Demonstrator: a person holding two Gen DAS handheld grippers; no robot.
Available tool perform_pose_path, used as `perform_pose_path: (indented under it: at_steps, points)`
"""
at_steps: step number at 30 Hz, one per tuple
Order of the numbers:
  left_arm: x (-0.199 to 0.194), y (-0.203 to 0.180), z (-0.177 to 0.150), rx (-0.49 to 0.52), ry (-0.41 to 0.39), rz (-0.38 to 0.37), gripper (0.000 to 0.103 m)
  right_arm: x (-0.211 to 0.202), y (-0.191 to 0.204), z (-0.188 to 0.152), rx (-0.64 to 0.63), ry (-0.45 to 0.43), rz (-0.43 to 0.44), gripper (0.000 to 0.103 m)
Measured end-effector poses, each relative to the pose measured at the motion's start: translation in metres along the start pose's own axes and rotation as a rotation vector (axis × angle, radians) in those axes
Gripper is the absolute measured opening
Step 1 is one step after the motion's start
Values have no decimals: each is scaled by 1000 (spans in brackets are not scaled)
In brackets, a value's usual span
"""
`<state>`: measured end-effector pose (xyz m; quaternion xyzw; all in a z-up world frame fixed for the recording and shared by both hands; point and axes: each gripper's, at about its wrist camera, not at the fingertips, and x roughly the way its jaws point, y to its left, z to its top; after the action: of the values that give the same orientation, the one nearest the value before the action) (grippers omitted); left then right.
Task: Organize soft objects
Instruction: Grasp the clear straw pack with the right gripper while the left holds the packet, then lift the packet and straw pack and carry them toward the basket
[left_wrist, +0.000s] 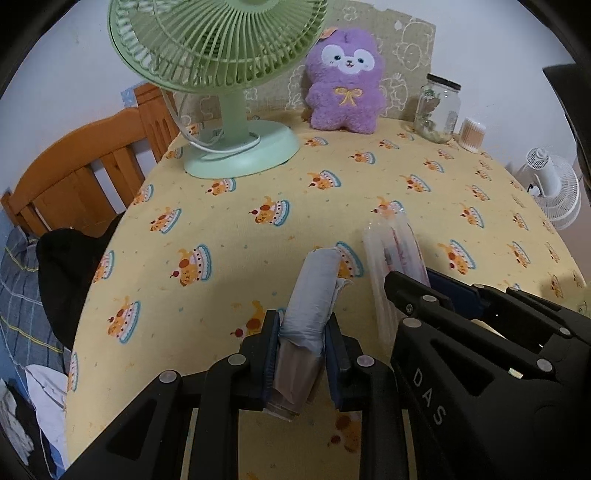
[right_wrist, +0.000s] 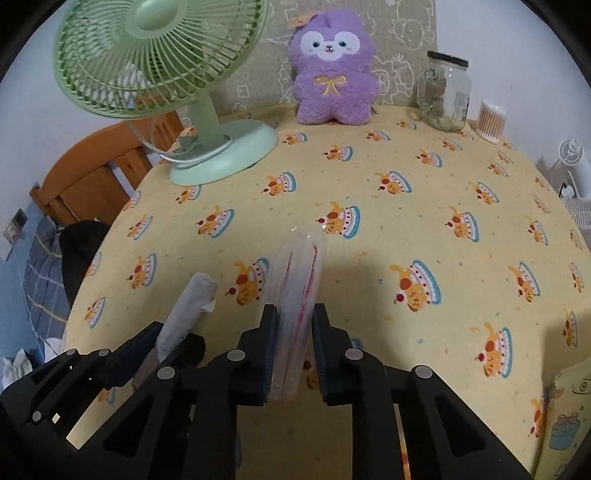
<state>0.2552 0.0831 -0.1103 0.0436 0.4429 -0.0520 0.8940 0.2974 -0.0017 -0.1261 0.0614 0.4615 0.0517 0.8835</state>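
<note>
My left gripper (left_wrist: 302, 325) is shut on a rolled grey soft bundle (left_wrist: 314, 291) that sticks out forward over the yellow cloth; the same grey bundle (right_wrist: 188, 306) shows at the lower left of the right wrist view. My right gripper (right_wrist: 294, 317) is shut on a clear plastic packet with red-pink print (right_wrist: 301, 277), its pads pressing both sides. That packet (left_wrist: 391, 254) stands just right of the grey roll in the left wrist view, where the right gripper (left_wrist: 424, 280) crosses from the right. A purple plush toy (right_wrist: 332, 70) sits upright at the table's far edge.
A green desk fan (right_wrist: 162, 74) stands at the back left on the yellow cake-print tablecloth (right_wrist: 443, 221). A glass jar (right_wrist: 445, 92) and a tub of cotton swabs (right_wrist: 491, 122) stand at the back right. A wooden chair (left_wrist: 85, 177) and dark clothes lie left of the table.
</note>
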Motion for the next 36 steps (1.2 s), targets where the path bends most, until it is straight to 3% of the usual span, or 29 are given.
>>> perform_pose_path:
  at_steps: [22,36]
  points:
    - [-114,-47,-35,-5,-173,-1,22,-128,-17,-37,-47,-165,21,20]
    - [-166,-94,-49,-6,-268,1,22,-197,-52,-55,-68,-260,-1,20]
